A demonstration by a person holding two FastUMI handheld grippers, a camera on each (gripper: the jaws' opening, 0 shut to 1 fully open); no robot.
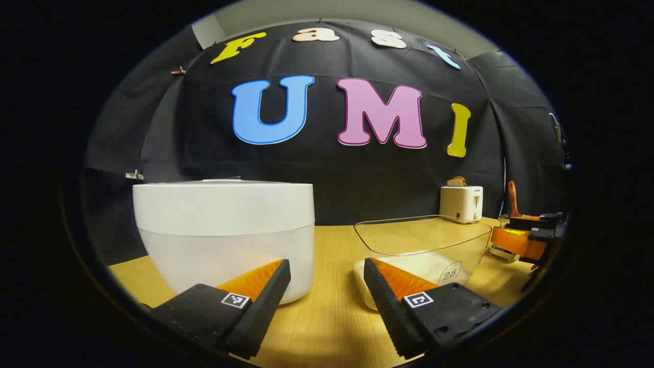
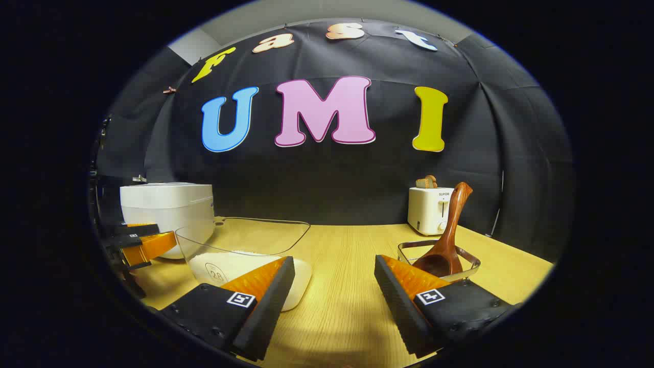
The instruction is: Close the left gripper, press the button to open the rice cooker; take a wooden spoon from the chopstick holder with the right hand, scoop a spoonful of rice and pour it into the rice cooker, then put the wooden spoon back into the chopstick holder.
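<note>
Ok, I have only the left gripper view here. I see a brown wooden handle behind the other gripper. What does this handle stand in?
Observer: It belongs to the brown wooden spoon. The spoon leans with its bowl down inside a shallow, shiny metal holder on the table.
Operator: Does the right gripper hold it already?
Observer: No. The right gripper is open, with its fingers wide apart. The spoon stands beyond its right-hand finger and is not touched.
</note>
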